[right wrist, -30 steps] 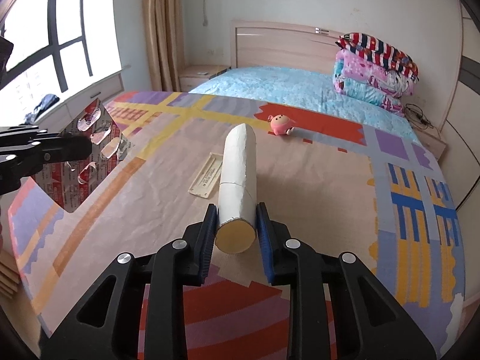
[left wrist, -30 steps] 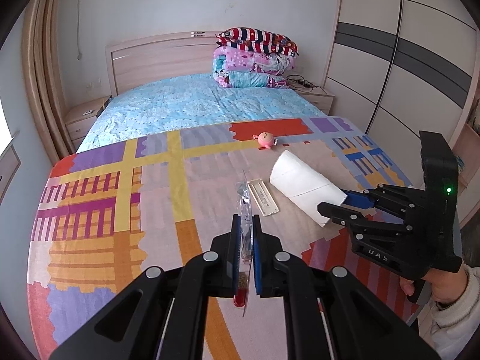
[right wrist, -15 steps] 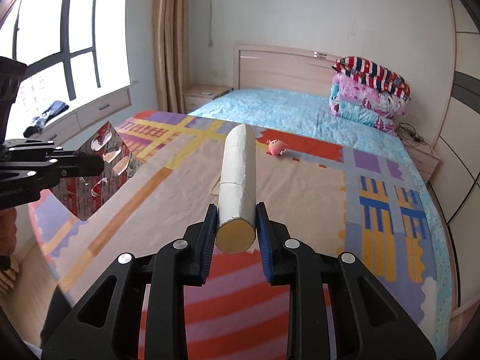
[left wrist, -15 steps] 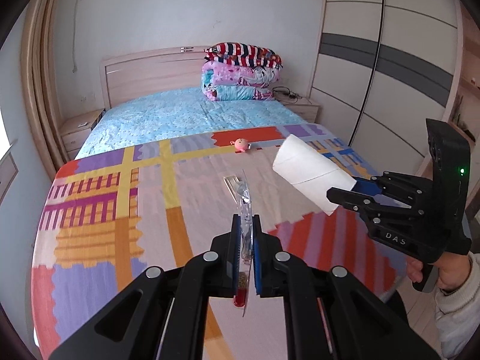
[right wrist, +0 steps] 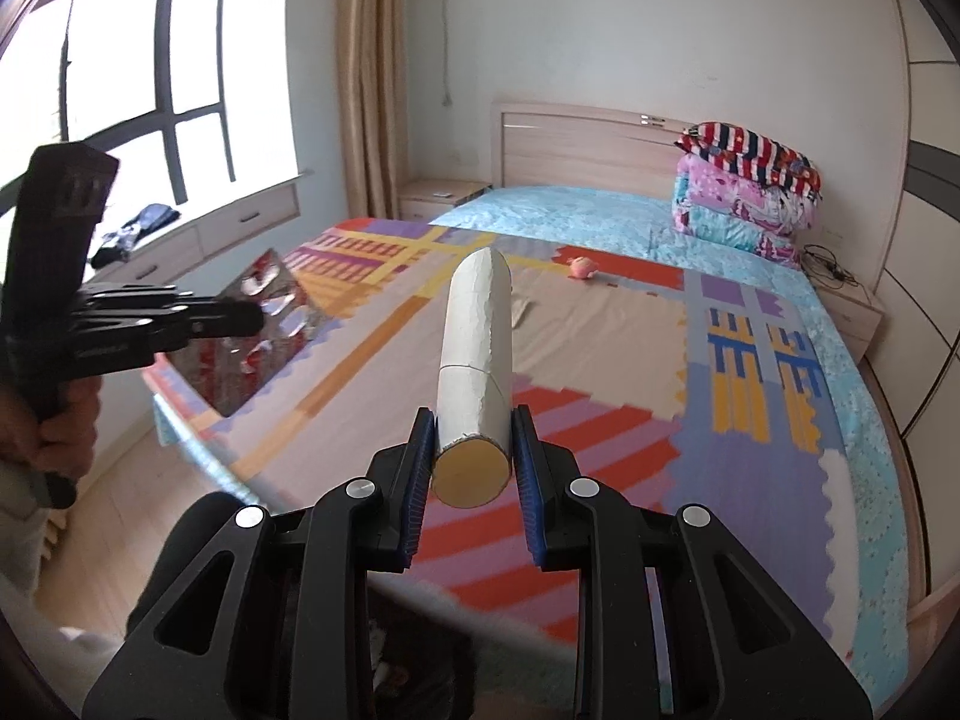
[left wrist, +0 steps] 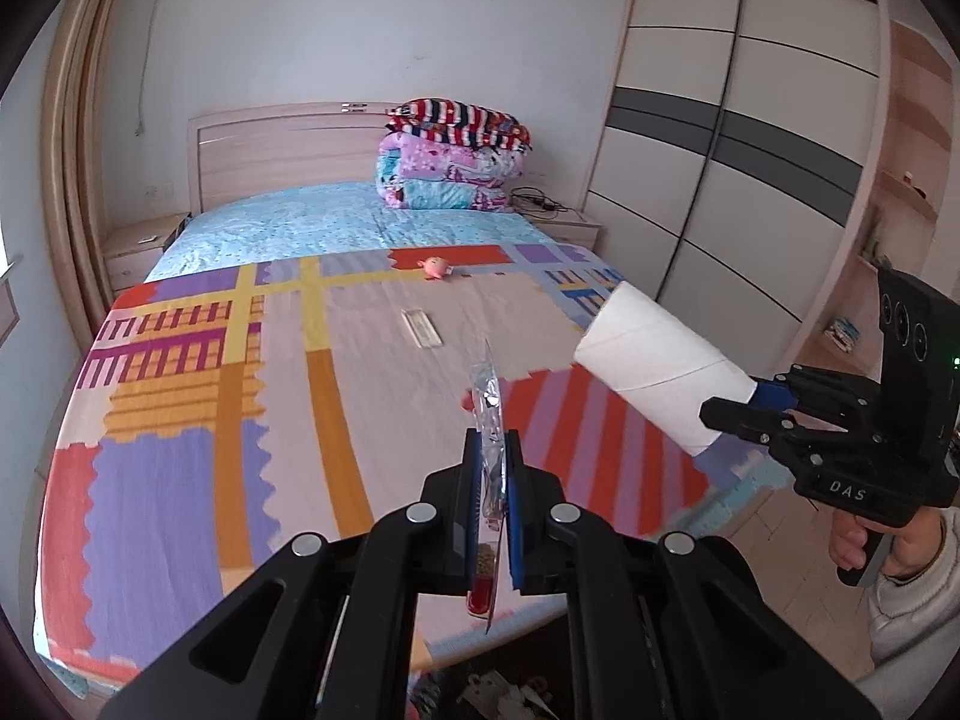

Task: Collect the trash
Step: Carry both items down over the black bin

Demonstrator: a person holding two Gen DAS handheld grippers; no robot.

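Cardboard tube [right wrist: 474,360] sits clamped between the right tongs [right wrist: 471,468].

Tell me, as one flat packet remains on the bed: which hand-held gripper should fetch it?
Left, probably: the flat packet lies almost straight ahead of the left hand-held gripper; the right hand-held gripper hangs beside the bed. Both hold trash.
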